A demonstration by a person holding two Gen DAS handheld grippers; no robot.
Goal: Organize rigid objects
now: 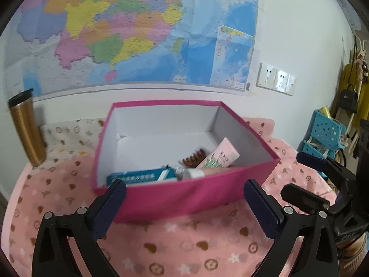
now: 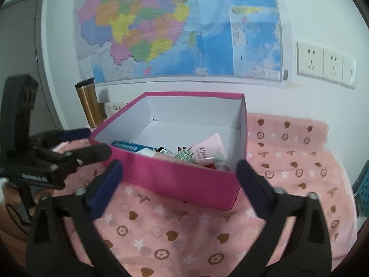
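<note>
While both grippers hover short of the pink box point(image 1: 175, 198), neither carries anything. The left gripper point(image 1: 184, 205) has its jaws spread wide and empty, framing the box's near wall. The right gripper point(image 2: 178, 184) is likewise spread and empty, facing the box's near corner from the other side.

Location of task items: the box stands on the pink patterned cloth point(image 1: 184, 244) toward the table's far edge, near the wall. Inside it, crowded against the near wall, lie a teal carton point(image 1: 136, 176), a pink tube point(image 1: 219, 158) leaning toward the right wall, a brown hair claw point(image 1: 194, 158) and a small white-capped bottle point(image 1: 191, 173). A dark-capped item and something red show in the right wrist view, too obscured to identify. The far half of the box floor is bare. No loose items are visible on the cloth.

Other fixtures: a gold tumbler point(image 1: 26, 127) stands at the table's far left corner, apart from the box. A blue perforated basket point(image 1: 325, 136) sits off the right edge.

Assessment: collection appears largely complete; the step in hand is likely either withdrawing or squaring up the box. If the box is to be moved, each gripper should take an opposite side wall near its top edge, closing evenly, since thin cardboard may buckle. Keep the box level so the tube does not slide.
</note>
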